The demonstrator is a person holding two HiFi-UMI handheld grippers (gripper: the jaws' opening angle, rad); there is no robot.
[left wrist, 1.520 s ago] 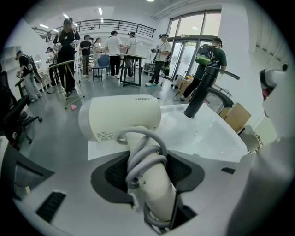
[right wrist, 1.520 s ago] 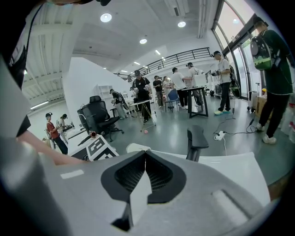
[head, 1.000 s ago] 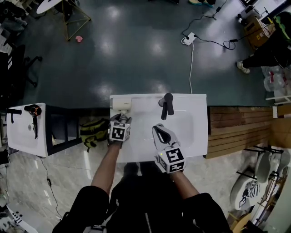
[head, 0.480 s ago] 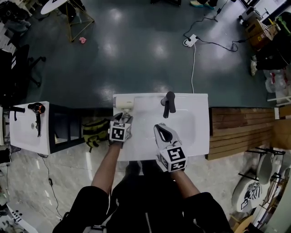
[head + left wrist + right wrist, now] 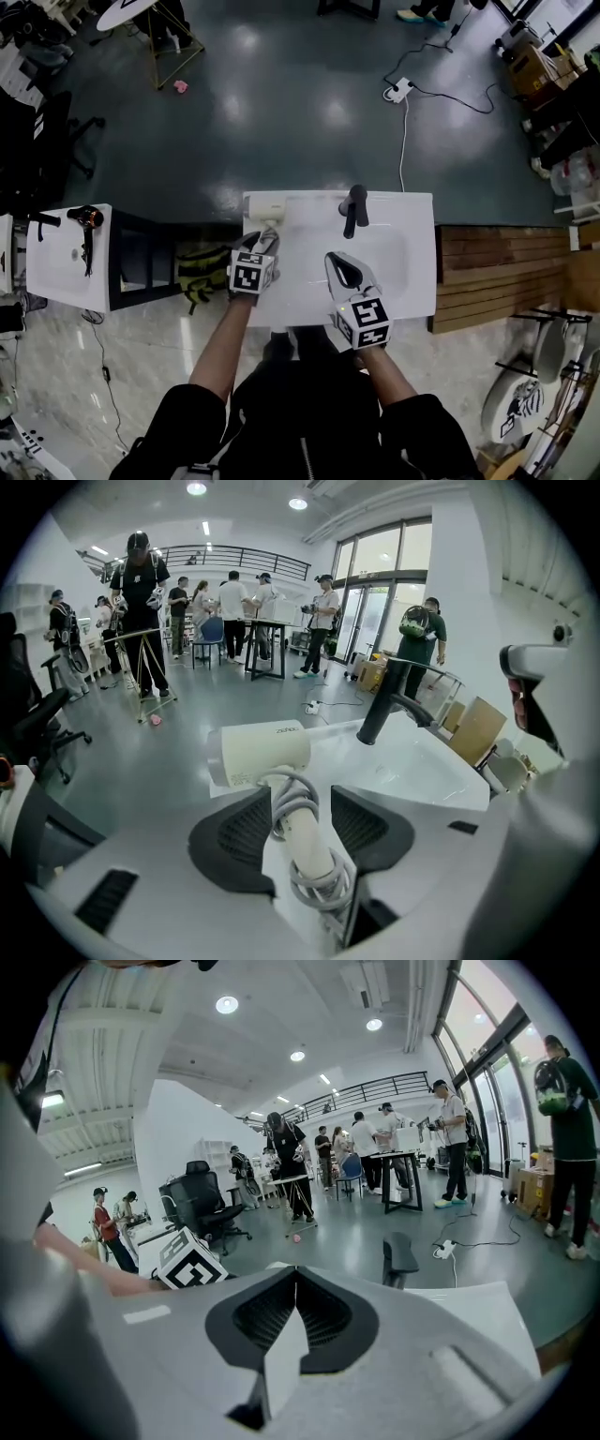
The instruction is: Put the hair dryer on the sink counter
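The cream hair dryer point(image 5: 265, 213) lies at the back left corner of the white sink counter point(image 5: 408, 267). Its barrel point(image 5: 258, 754) points left and its cord-wrapped handle point(image 5: 307, 841) points toward me. My left gripper point(image 5: 262, 243) straddles that handle, and its jaws are closing. In the left gripper view, the left gripper point(image 5: 302, 799) has the handle between its pads, with small gaps on both sides. My right gripper point(image 5: 338, 269) hovers shut over the front of the basin; the right gripper point(image 5: 296, 1283) holds nothing.
A black faucet point(image 5: 354, 208) stands at the back of the basin. To the left stands a second white sink unit point(image 5: 56, 272) with a dark hair dryer point(image 5: 87, 218). A yellow-green bag point(image 5: 199, 272) lies between the units, wooden pallets point(image 5: 487, 272) are at the right, and people stand far off.
The head view has drifted slightly, so the sink sits a bit further right in frame. Both grippers keep their places, the left one still around the dryer's handle.
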